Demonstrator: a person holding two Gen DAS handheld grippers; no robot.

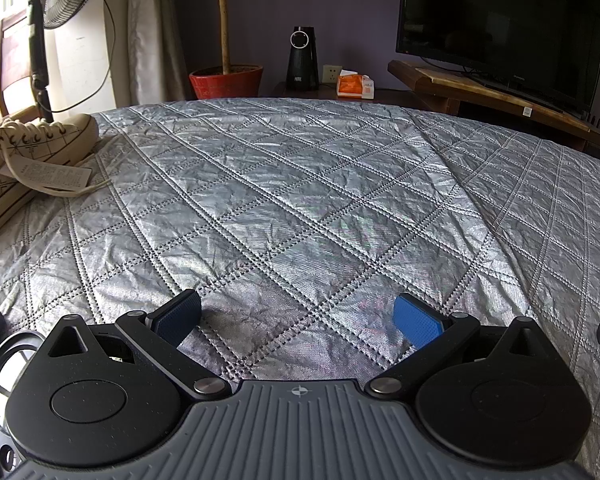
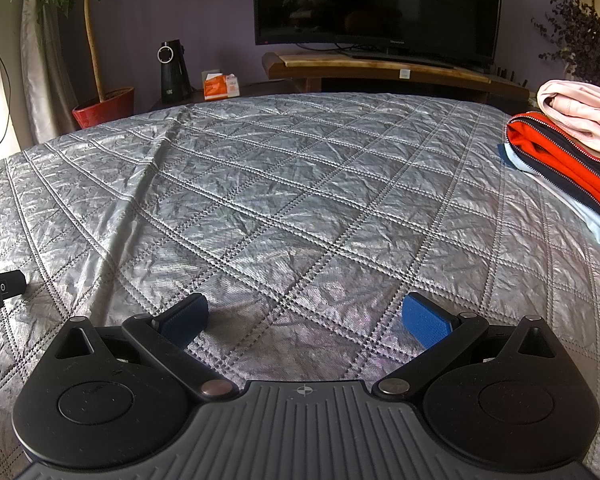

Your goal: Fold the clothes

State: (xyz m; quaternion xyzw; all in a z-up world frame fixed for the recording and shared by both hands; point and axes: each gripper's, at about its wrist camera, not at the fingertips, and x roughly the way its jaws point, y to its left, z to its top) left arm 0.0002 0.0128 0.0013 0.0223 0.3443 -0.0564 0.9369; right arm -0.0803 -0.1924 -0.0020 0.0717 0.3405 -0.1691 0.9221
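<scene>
- Left wrist view, upper left of frame: a cream sneaker (image 1: 32,152) with a paper tag (image 1: 54,176) lies on the silver quilted bedspread (image 1: 300,184); fan stand behind it. Not laundry, so leave it alone.
- Left wrist view, bottom centre: your left gripper (image 1: 298,322) is spread wide, blue pads well apart, nothing between them, low over bare quilt.
- No garment anywhere in this view. The quilt ahead of the left claw is bare.
- Right wrist view, lower left edge: a small black device (image 2: 0,288) lies on the quilt; can't tell what it is.
- Right wrist view, bottom centre: your right gripper (image 2: 305,320) is also spread wide and holds nothing, over bare quilt.
- Right wrist view, upper right edge: the clothes are here. A stack (image 2: 568,164) with a pink garment (image 2: 580,112) on top, an orange and navy zip jacket (image 2: 556,156) under it, and a pale blue piece (image 2: 572,208) at the bottom. It already looks folded, so you may be between items or finished.
- Risk: if you reach for the stack, the top pink piece may slide off or the layers come undone, because only one claw is near it.
- Risk: pads this low could pinch the quilt itself; the crinkled fabric bunches easily.
- Risk: the stack is cut off by the frame edge, so its full extent can't be told.
</scene>
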